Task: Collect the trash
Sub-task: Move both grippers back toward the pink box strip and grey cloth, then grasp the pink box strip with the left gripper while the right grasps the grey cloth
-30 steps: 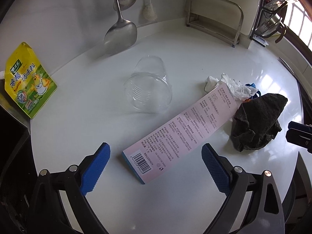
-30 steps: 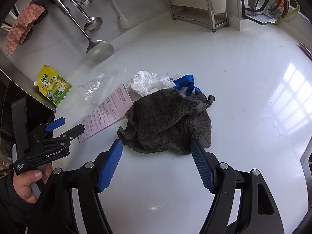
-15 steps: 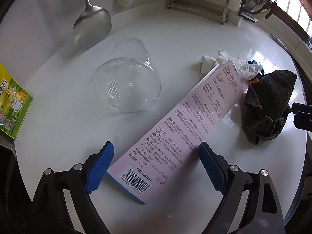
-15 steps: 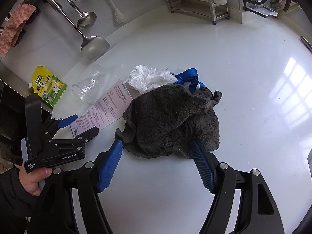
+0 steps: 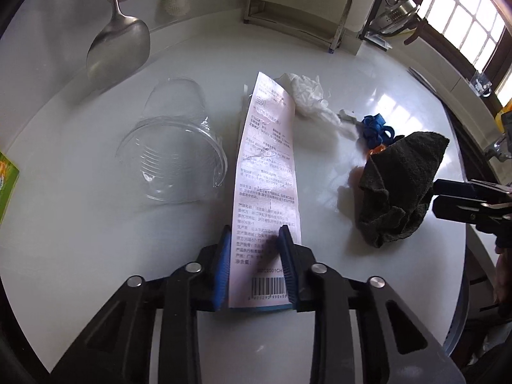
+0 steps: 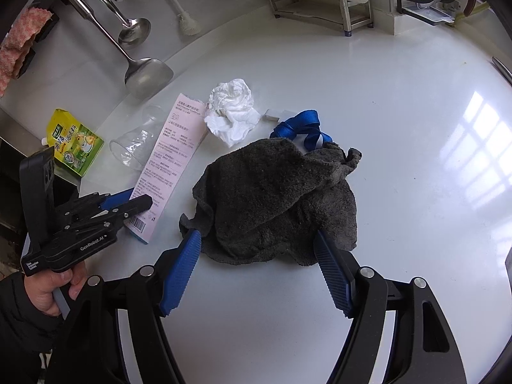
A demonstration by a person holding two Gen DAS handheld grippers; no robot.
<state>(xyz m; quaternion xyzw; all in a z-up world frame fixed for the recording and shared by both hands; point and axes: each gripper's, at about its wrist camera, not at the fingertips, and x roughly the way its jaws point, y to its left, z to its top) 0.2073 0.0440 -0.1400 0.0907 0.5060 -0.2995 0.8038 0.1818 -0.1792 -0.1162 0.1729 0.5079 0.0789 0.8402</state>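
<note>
Half a second ago the left gripper had its blue fingers wide apart on each side of the pink box — now they are pressed in against the box's two long sides, close to the end with the bar code. Holding it by the narrow sides makes sense, since the box is long and thin and lies flat on the white counter, so the fingers can slip down beside it. It looks like the box is the first bit of trash to be picked up, and it does not seem to be lifted yet. The right gripper has its fingers spread wide around the near edge of the dark cloth, not squeezing anything — maybe waiting for its turn. More trash sits close by: a clear plastic cup on its side just left of the box, a crumpled white tissue at the box's far end, and a blue strap poking out from under the cloth.
</note>
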